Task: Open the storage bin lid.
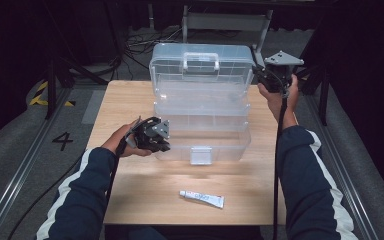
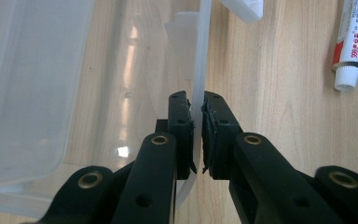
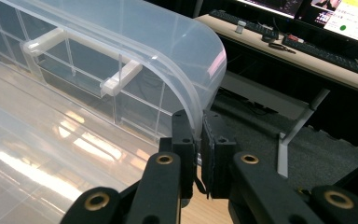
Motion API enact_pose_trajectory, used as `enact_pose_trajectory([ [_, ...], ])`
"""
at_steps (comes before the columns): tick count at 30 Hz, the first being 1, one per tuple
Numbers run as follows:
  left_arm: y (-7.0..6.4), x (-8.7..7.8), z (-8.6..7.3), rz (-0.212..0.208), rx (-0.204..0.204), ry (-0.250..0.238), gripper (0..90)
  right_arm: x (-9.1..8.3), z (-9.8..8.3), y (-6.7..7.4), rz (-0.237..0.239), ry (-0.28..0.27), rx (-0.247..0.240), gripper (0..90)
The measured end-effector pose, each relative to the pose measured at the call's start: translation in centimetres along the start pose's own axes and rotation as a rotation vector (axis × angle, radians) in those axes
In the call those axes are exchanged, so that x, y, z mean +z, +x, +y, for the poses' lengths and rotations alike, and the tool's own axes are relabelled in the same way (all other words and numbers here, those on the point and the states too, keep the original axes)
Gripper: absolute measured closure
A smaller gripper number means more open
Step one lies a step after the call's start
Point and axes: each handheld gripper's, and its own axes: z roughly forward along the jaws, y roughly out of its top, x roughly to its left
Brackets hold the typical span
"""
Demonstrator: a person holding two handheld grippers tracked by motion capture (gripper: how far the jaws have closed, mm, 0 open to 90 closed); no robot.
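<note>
At mid-bench, I am keeping the left gripper (image 1: 152, 136) clamping its jaws on the clear box's (image 1: 200, 125) near-left wall to steady it, while the right gripper (image 1: 272, 75) is pinching the raised lid's (image 1: 200, 62) far-right rim, holding it open. Near us, a tube (image 1: 202, 199) is lying ready.

tube (image 2: 354, 42): left gripper view cuts off its body at the top and right edges; only the cap end and part of the print show
tube print: too small to read in the high view (image 1: 202, 198)
box (image 1: 200, 125): through its clear walls, the tiers and their contents cannot be told apart
latch (image 2: 242, 8): cut off by the top edge in the left gripper view
lid (image 3: 121, 51): runs off the left and top edges in the right gripper view
monitors (image 3: 340, 14): cut off at the top edge, screen text too small to read
sleeves (image 1: 310, 185): cut off at the bottom edge
</note>
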Motion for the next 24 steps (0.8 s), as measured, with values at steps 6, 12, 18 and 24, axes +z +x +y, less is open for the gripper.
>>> enact_pose_trajectory([
  [6,0.1,0.0,0.1,-0.006,0.002,0.009,83.3,0.4,0.2,-0.3,-0.004,0.004,0.009,85.3],
  [12,0.2,0.0,0.1,-0.01,0.009,0.008,83.6,1.0,0.5,-0.5,-0.004,0.012,0.019,85.3],
  [18,0.1,0.0,0.5,-0.002,0.024,0.049,83.6,1.6,0.5,-0.7,-0.008,0.013,0.017,85.1],
  [24,0.1,0.0,0.6,-0.004,0.028,0.052,83.6,2.2,0.9,-1.0,-0.001,0.026,0.025,85.1],
])
